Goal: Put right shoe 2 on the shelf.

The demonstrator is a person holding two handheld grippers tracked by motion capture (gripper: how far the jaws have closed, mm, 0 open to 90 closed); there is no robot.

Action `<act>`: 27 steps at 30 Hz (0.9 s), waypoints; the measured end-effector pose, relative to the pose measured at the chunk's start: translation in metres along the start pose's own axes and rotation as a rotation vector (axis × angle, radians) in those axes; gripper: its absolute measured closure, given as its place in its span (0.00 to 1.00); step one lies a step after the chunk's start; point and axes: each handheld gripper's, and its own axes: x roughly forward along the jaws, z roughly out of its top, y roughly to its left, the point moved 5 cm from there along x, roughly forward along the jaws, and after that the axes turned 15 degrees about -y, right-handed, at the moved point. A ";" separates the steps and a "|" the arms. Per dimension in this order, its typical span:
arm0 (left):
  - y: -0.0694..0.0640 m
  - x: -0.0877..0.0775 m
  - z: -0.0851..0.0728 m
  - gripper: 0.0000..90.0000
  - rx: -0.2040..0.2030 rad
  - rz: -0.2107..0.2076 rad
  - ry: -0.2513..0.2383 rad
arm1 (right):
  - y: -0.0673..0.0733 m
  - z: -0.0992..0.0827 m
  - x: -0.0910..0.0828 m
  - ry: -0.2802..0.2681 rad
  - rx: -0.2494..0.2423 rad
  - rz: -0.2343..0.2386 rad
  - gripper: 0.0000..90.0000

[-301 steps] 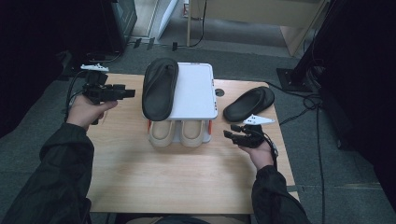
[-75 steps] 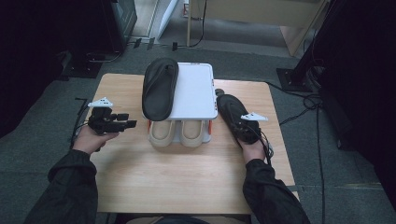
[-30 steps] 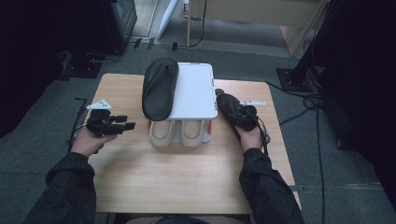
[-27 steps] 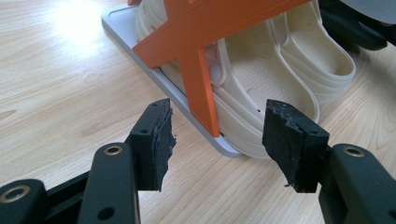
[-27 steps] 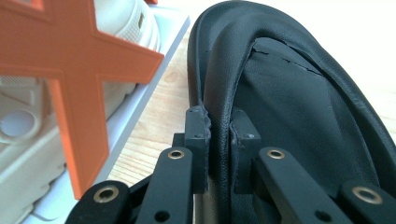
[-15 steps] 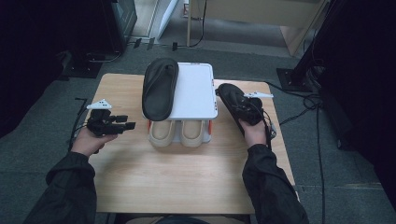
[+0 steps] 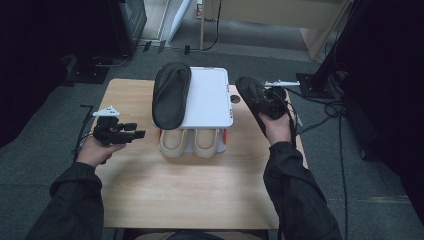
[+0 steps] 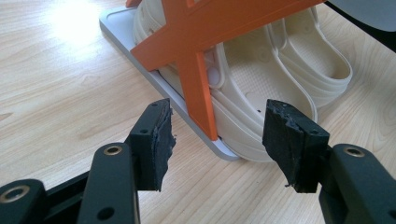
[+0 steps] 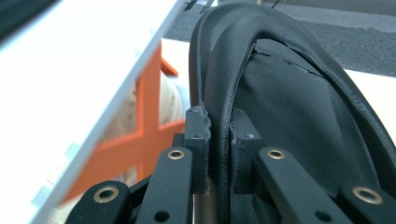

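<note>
The black slipper (image 7: 252, 97) had left the bench (image 7: 200, 195) since a second earlier: where it had lain flat to the right of the rack (image 7: 210, 95), it now hung in the air beside the rack's right edge, toe end pointing away from the person, lifted clear of the wood. The right claw (image 7: 272, 102) pinched it by the rim of its upper; in the right gripper view the two pads (image 9: 198, 135) pressed together on the rolled black edge (image 9: 219, 93), with the rack's white top shelf (image 9: 70, 70) and orange cross-brace (image 9: 144, 135) just to the side. Its partner, the other black slipper (image 7: 171, 95), already lay on the left half of that top shelf, and the right half was bare, so the lift probably meant the second slipper was headed there to complete the pair. The cream slippers (image 7: 192, 142) sat on the lower level. The left claw (image 7: 131, 134) hovered near the rack's left side, its pads (image 8: 156, 140) spread with nothing between them, aimed at the rack's base and the cream pair.
</note>
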 end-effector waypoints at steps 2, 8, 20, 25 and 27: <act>0.000 -0.001 0.001 0.47 -0.005 0.002 -0.006 | 0.003 0.011 -0.002 -0.006 0.003 -0.006 0.90; 0.001 -0.002 0.001 0.47 -0.005 0.001 -0.012 | 0.025 0.038 0.000 -0.015 -0.015 0.004 0.89; 0.003 -0.004 0.002 0.47 -0.004 0.001 -0.021 | 0.082 0.060 0.026 0.006 -0.079 0.044 0.88; 0.003 -0.004 0.003 0.47 -0.004 -0.004 -0.025 | 0.104 0.057 0.042 0.024 -0.095 0.062 0.88; 0.003 -0.004 0.003 0.47 -0.004 -0.007 -0.028 | 0.109 0.055 0.048 0.030 -0.104 0.063 0.88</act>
